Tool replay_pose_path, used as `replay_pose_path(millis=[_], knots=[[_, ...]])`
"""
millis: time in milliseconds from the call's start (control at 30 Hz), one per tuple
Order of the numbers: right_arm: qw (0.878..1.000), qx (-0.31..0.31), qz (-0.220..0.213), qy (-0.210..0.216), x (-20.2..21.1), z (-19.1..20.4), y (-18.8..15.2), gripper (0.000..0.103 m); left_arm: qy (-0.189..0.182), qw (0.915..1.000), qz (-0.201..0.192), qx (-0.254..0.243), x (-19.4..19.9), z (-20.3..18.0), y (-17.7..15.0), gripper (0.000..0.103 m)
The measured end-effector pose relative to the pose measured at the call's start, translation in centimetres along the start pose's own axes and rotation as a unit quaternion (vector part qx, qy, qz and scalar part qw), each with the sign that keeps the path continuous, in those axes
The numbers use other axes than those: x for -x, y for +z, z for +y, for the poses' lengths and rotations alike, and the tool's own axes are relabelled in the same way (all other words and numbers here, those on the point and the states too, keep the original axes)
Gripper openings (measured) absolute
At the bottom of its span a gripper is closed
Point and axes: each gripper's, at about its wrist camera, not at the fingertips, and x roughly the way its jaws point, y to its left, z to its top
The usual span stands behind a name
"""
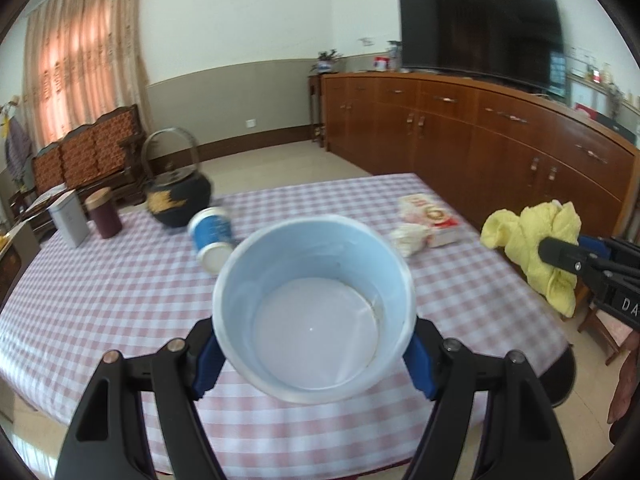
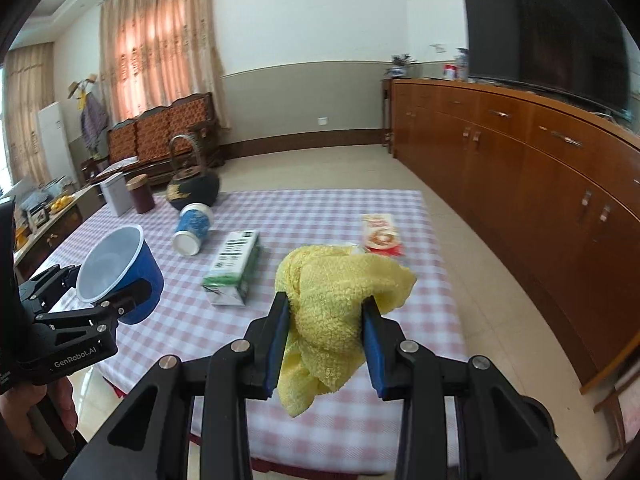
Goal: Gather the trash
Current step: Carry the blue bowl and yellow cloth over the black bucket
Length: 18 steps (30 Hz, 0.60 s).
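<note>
Blue cup (image 1: 314, 308) clamped between left tongs (image 1: 314, 354); yellow cloth (image 2: 336, 312) between right tongs (image 2: 326, 338).

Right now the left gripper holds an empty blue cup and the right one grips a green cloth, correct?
Not quite: the cloth in the right gripper is yellow, as the right wrist view shows. The left gripper does hold an empty blue cup.

— Left claw (image 1: 314, 354)?
— Raised over the tabletop (image 1: 120, 280), blue pads spread wide and pressed to both sides of the blue cup (image 1: 314, 316).
— Right claw (image 2: 326, 340)?
— Also lifted — fingers pinched on the yellow cloth (image 2: 340, 296), bunched between its pads.
</note>
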Motion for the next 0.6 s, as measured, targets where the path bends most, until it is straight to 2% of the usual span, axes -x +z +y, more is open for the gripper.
replay_pose_path(millis=[233, 600], knots=[[0.998, -0.031, -0.009, -0.049, 4.4, -5.1, -1.8, 0.037, -0.049, 0.9982, -0.009, -0.033, 0.9, -5.9, 0.3, 0.075], [0.991, -0.076, -0.008, -0.108, 9.5, -12.3, -5.7, 0.037, -0.12, 0.9892, -0.014, -0.084, 1.9, -14.5, 0.1, 0.075]])
